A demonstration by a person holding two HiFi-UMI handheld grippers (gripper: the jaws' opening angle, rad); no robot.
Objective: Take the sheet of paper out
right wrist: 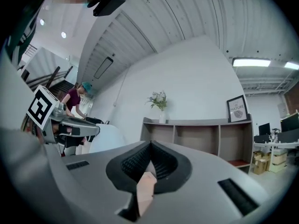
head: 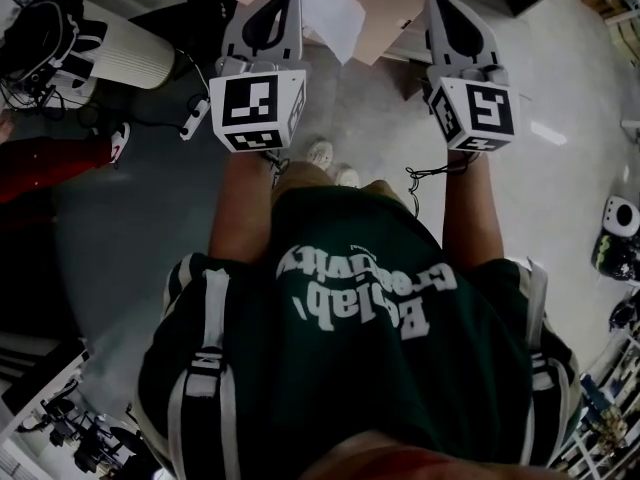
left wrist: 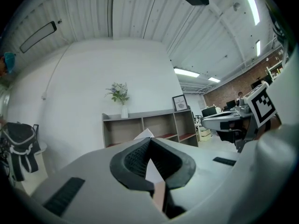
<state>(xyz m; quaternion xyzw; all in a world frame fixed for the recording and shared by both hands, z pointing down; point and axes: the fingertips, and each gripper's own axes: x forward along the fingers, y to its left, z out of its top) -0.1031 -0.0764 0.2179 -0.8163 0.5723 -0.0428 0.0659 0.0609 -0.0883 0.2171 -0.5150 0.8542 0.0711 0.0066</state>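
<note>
- Beyond the fingertips of both grippers, a low grey open shelf unit (left wrist: 149, 125) stands against a white wall. It carries a white vase of pale flowers (left wrist: 122, 107) and a black-framed picture (left wrist: 180, 102).
- A black backpack (left wrist: 21, 146) sits far to the left of the left fingers. A person in a maroon top (right wrist: 74, 99) bends over well off to the left of the right fingers.
- Under the fingers are the grey concrete floor (head: 140, 228) and the wearer's pale shoes (head: 330, 156).
- A flat brown cardboard piece (head: 395, 13) spreads between the two sets of fingers, right against the paper.
- The plain white sheet of paper (head: 330, 8) hangs in the air just to the right of the left fingers. From the head view it lies over the brown cardboard piece, with one corner pointing down toward the person. It looks smooth and unprinted.
- The left gripper (left wrist: 149, 141) is clenched on the white sheet of paper. A white point pokes out past its fingertips, and more white fills the throat behind them.
- The right gripper (right wrist: 150, 146) is clenched too, grasping an edge of the brown cardboard piece, which shows as a tan strip in the throat behind its fingertips.
</note>
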